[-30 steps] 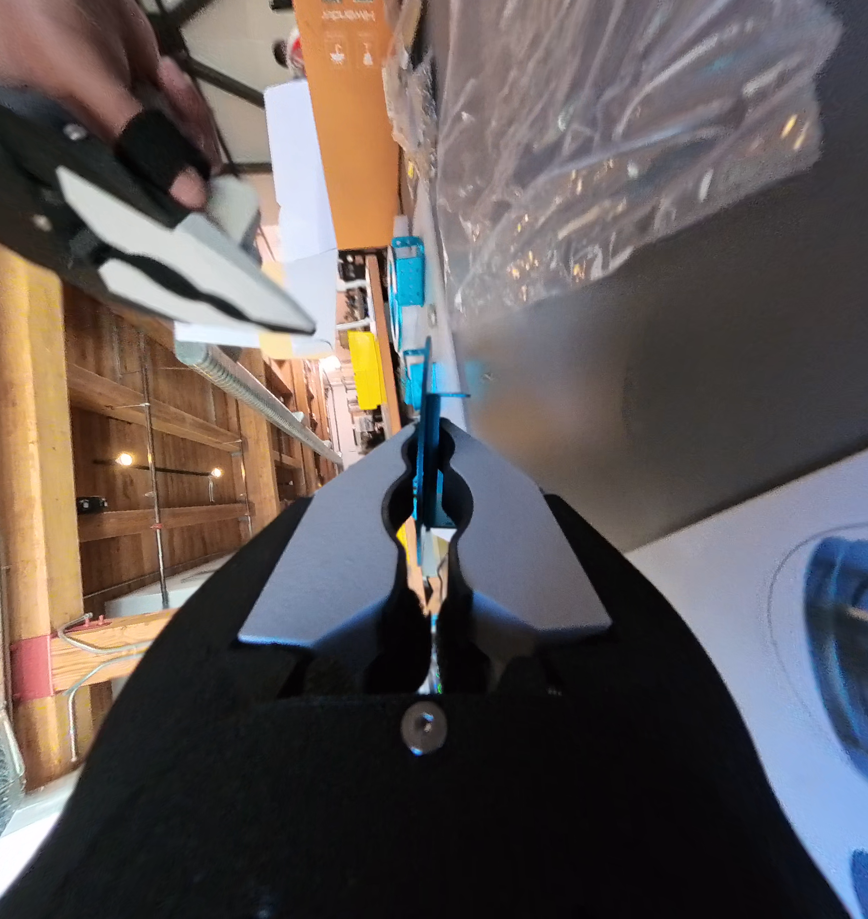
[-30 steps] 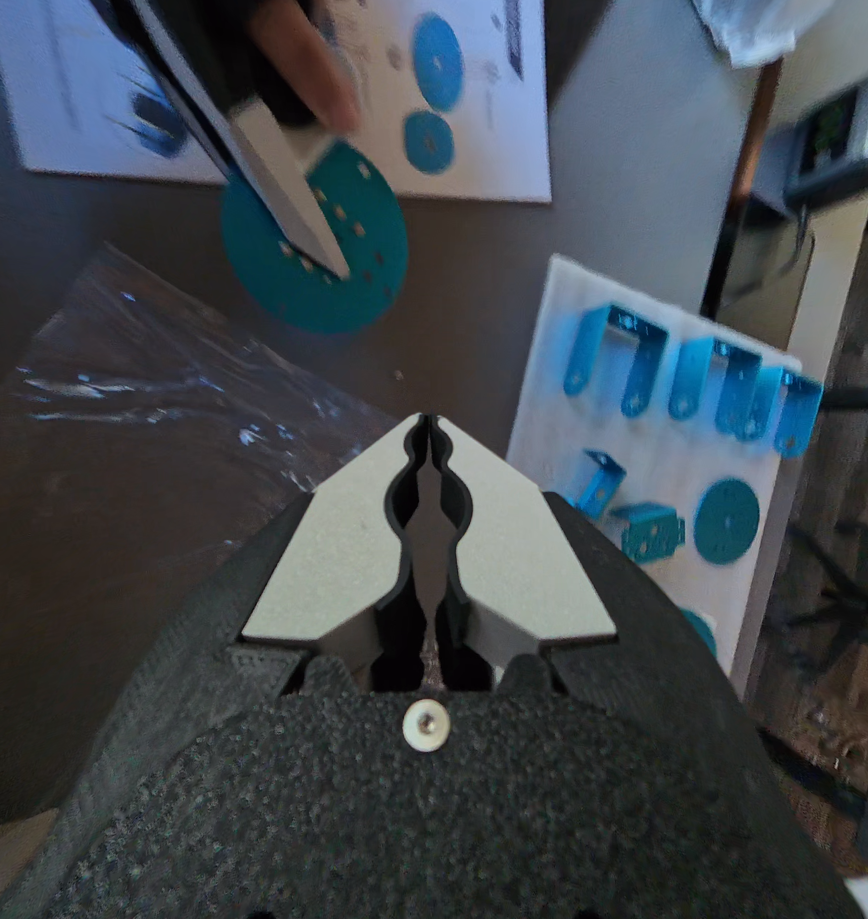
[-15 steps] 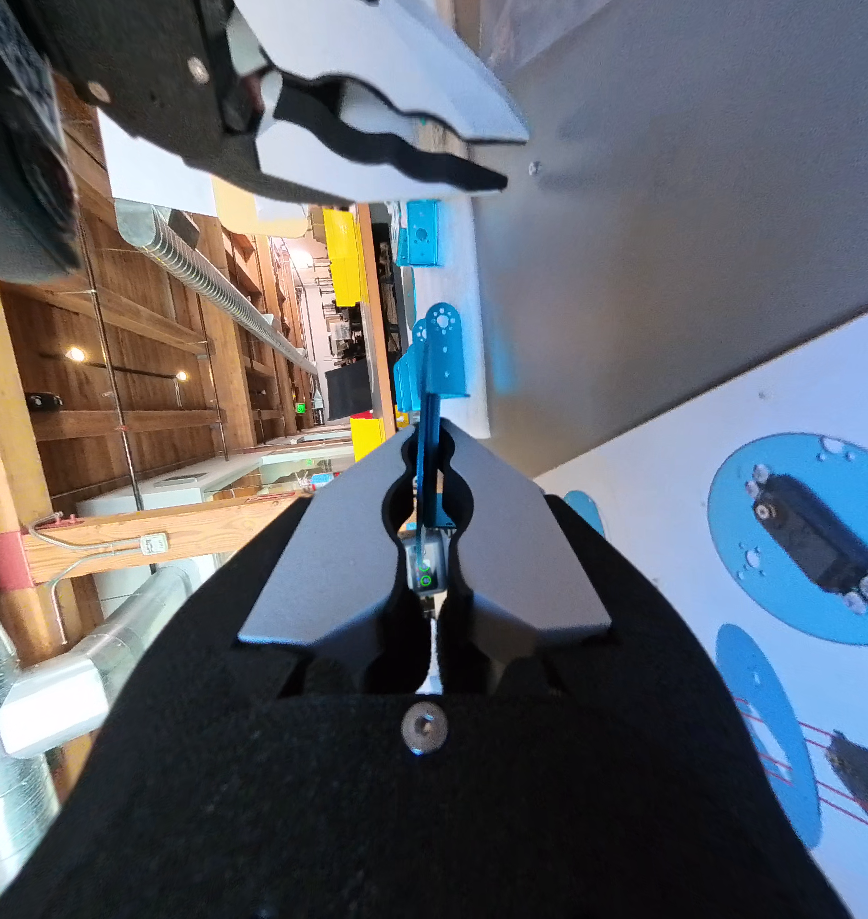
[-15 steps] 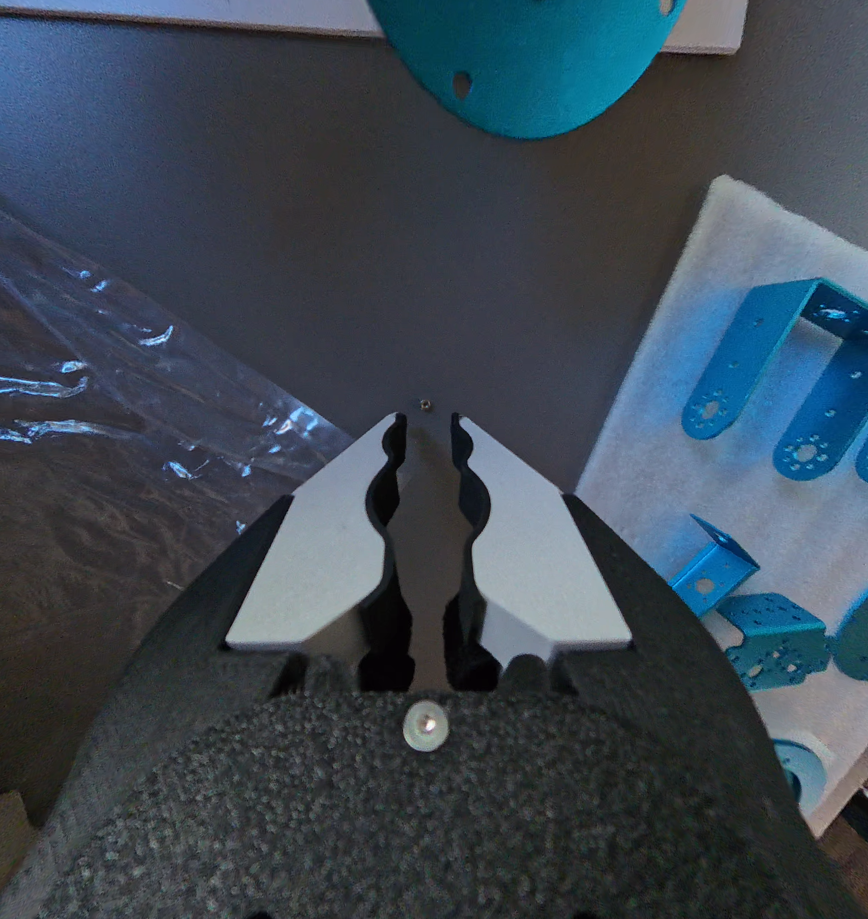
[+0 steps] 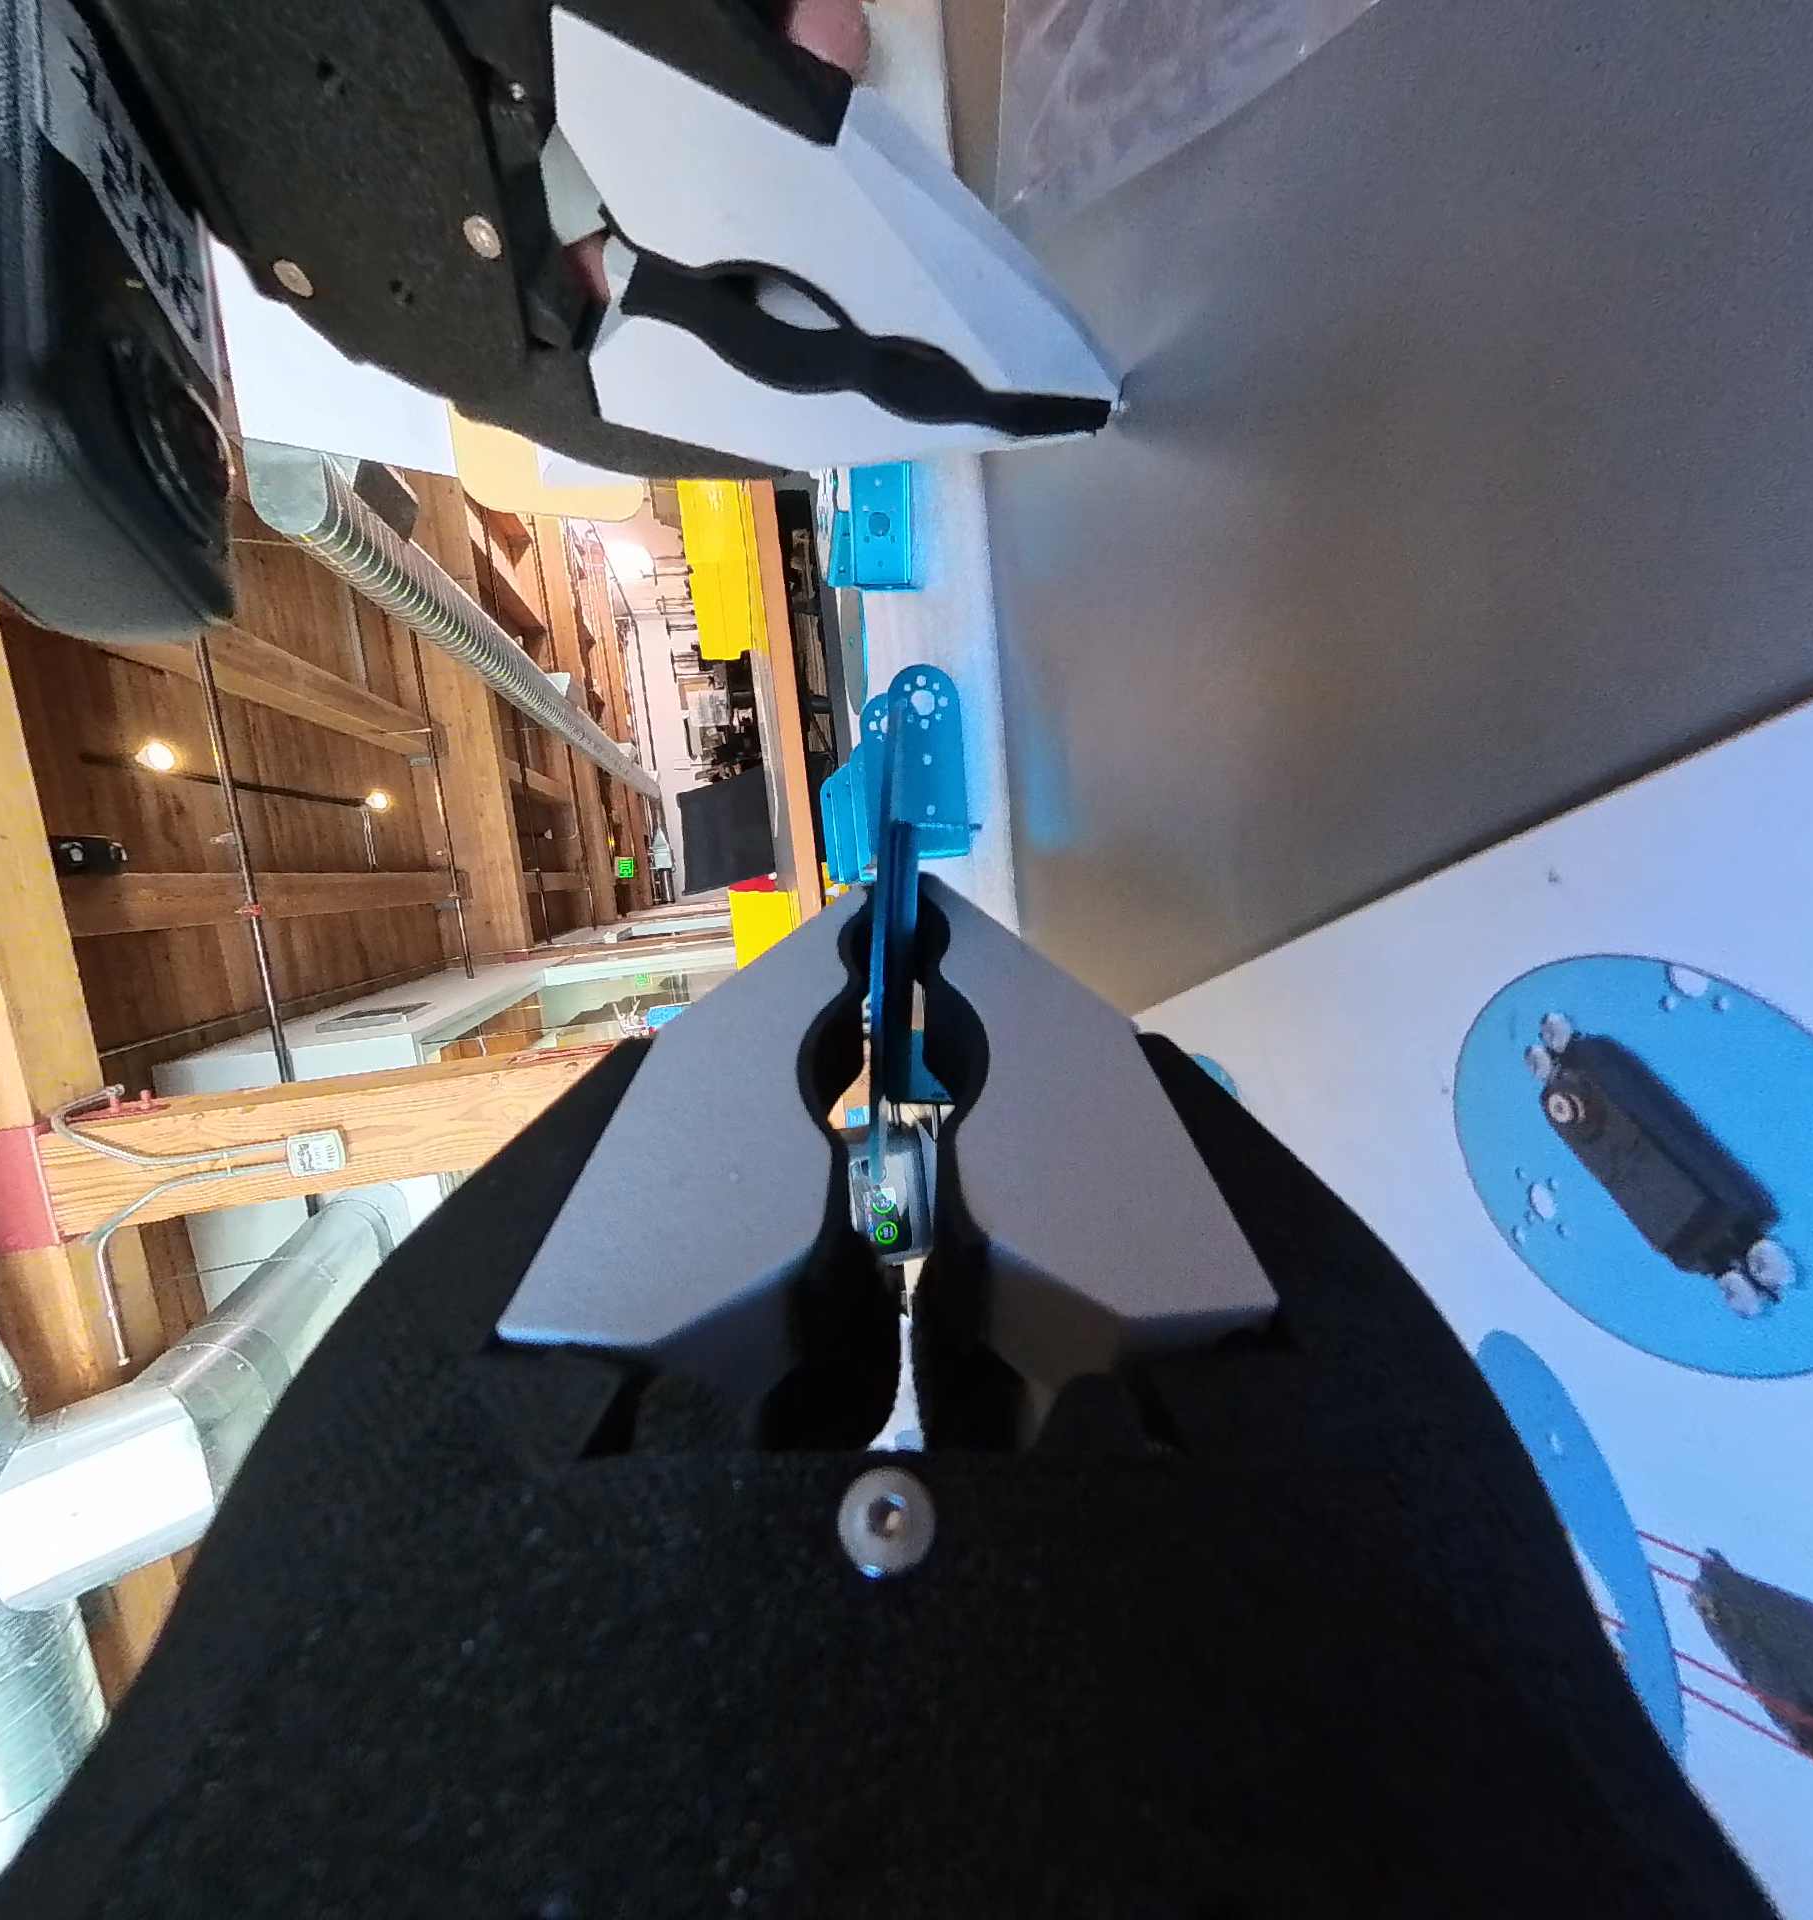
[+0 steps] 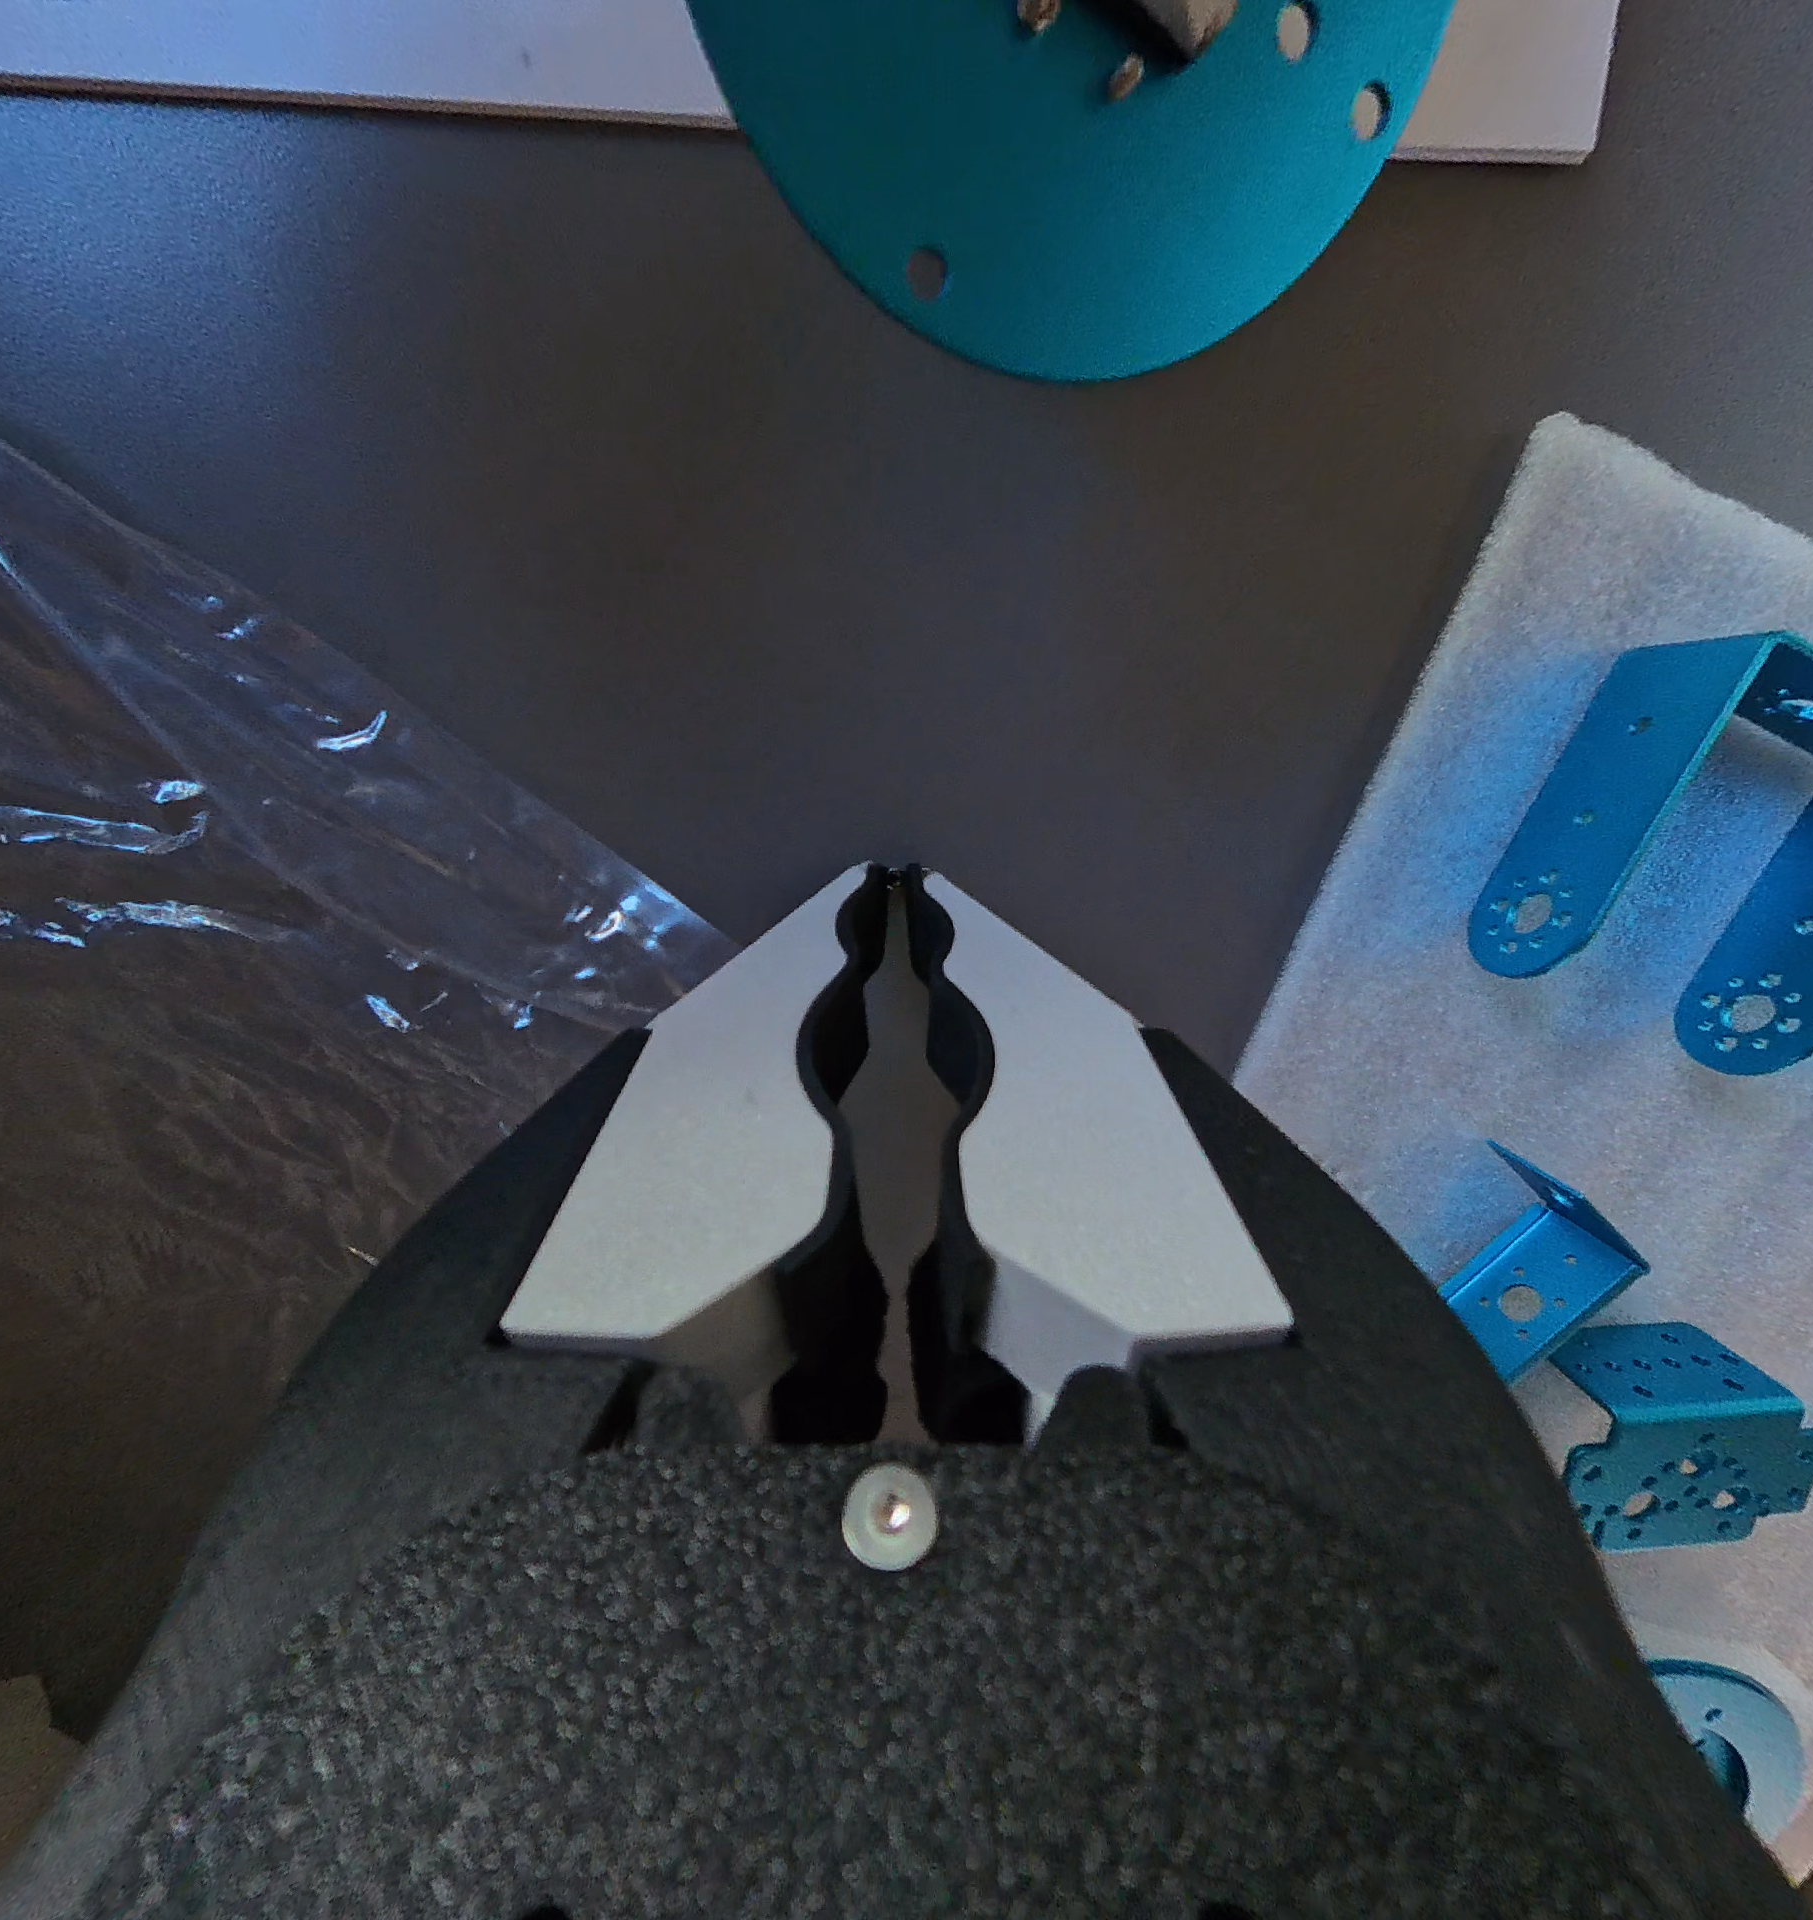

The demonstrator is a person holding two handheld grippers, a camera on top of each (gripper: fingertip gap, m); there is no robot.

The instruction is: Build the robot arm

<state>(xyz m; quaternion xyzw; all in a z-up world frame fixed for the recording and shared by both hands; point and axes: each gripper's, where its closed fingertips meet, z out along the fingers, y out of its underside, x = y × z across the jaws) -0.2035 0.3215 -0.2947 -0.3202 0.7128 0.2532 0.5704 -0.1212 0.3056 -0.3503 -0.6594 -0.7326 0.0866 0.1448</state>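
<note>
Teal round plate (image 6: 1073,177) sits edge-on between our left gripper's (image 5: 894,914) tips, which are pressed on it; we hold that gripper rolled on its side, so the dark grey tabletop (image 5: 1401,520) stands like a wall beside the plate. A small grey part is fixed to the plate's face. We tip our right gripper (image 6: 894,871) steeply down until its tips meet the tabletop, nearly together on a tiny screw (image 6: 894,879); whether they grip it or only touch it we cannot tell. From the plate, this screw lies well apart, across bare table.

The plate is thin painted metal, drilled with round holes. Left of the plate's side of the table lies a crinkled clear plastic bag (image 6: 206,831). A white instruction sheet (image 5: 1608,1091) with blue printed discs lies under the plate. Right of the plate, a white foam pad (image 6: 1401,1143) carries blue U-shaped brackets (image 6: 1691,821) and smaller perforated ones.
</note>
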